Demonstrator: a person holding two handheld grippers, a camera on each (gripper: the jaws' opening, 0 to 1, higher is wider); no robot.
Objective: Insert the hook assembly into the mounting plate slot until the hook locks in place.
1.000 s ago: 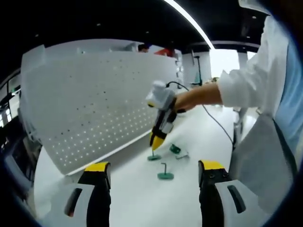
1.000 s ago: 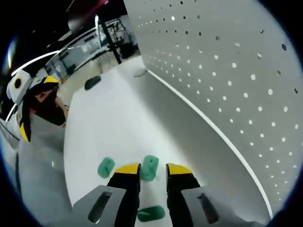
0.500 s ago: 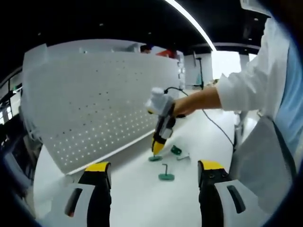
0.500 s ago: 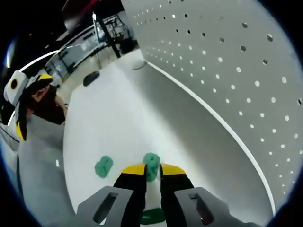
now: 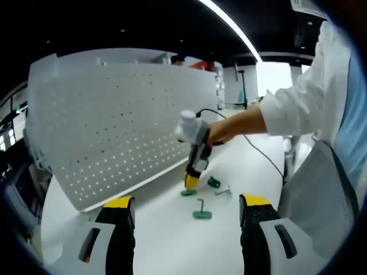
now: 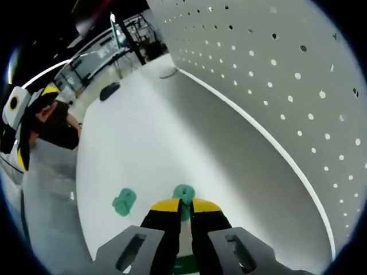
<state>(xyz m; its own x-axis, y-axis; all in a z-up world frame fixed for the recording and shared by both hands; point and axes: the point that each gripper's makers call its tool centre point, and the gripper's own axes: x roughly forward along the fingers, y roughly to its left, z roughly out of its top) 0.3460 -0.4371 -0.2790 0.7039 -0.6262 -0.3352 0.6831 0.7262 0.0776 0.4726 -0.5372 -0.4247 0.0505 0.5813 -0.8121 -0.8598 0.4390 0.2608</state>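
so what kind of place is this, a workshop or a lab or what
Probably a lab or test workspace inside a large office-like hall: a white worktable with an upright perforated pegboard panel, small green hook parts laid out, long ceiling strip lights, and desks or racks in the dim background.

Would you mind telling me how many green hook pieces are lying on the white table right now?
3. One between the right claw tips, one just right of it, one nearer the left claw, post upright. Others may be hidden.
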